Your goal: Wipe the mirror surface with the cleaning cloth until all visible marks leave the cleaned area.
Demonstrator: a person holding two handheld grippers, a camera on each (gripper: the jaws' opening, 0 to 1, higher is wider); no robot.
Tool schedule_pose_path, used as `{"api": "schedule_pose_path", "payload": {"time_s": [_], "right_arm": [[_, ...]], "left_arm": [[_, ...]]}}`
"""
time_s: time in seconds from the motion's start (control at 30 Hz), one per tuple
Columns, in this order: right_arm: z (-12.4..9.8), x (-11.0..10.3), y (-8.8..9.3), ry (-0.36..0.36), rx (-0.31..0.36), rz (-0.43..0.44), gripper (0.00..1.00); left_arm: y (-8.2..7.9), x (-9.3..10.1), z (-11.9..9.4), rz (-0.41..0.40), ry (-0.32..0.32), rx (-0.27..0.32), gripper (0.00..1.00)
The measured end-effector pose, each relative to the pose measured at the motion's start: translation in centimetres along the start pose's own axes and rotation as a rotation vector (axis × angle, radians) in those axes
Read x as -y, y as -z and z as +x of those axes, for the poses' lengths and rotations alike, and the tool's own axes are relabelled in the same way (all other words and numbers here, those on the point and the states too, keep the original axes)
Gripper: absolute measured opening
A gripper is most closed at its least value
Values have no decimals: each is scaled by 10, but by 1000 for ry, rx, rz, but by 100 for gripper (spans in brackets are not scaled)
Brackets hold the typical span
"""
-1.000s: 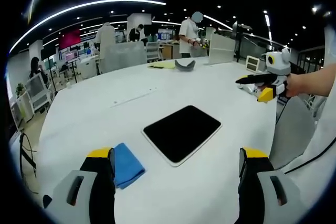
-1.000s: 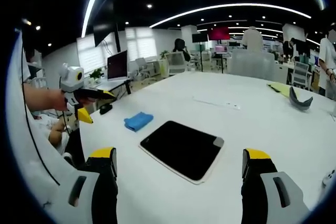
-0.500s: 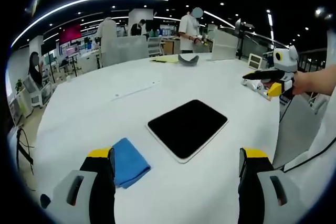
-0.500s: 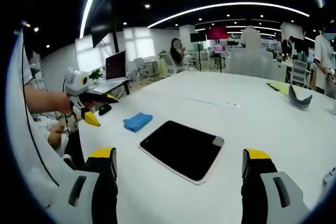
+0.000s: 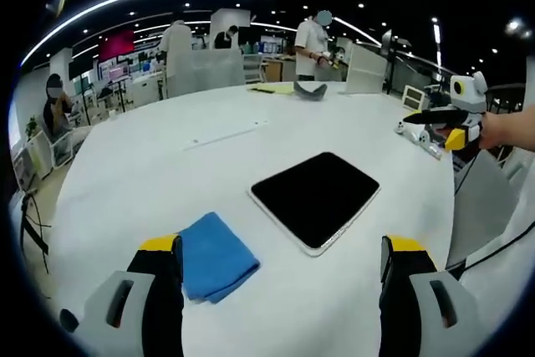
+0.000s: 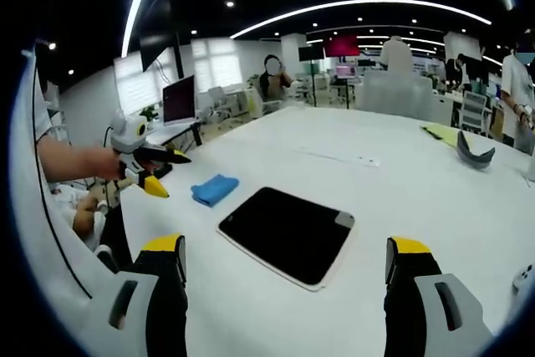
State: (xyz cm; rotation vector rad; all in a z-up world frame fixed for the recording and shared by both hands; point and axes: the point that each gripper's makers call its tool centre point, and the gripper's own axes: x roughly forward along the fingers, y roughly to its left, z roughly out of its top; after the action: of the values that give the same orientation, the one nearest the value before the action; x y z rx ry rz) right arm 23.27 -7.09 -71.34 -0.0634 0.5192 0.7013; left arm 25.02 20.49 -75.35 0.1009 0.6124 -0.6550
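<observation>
No legible writing on mirror (image 5: pixel 316 200)

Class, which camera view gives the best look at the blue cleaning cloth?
The left gripper view: the blue cleaning cloth lies large and close by the left jaw, its folds clear. In the right gripper view the cloth is small and far off, beyond the mirror.

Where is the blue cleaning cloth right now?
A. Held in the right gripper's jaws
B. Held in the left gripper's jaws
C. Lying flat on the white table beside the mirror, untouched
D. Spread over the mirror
C. In the left gripper view the blue cleaning cloth lies on the white table just ahead of the left gripper, whose jaws stand open around nothing; the dark mirror sits apart from it, uncovered.
</observation>
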Motion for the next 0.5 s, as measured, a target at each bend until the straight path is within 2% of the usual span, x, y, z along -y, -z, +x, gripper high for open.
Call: {"api": "schedule_pose_path", "payload": {"time_s": [0.5], "right_arm": [[8, -1, -1, 5, -23, 9, 100]], "left_arm": [[9, -39, 21, -24, -20, -23, 99]]}}
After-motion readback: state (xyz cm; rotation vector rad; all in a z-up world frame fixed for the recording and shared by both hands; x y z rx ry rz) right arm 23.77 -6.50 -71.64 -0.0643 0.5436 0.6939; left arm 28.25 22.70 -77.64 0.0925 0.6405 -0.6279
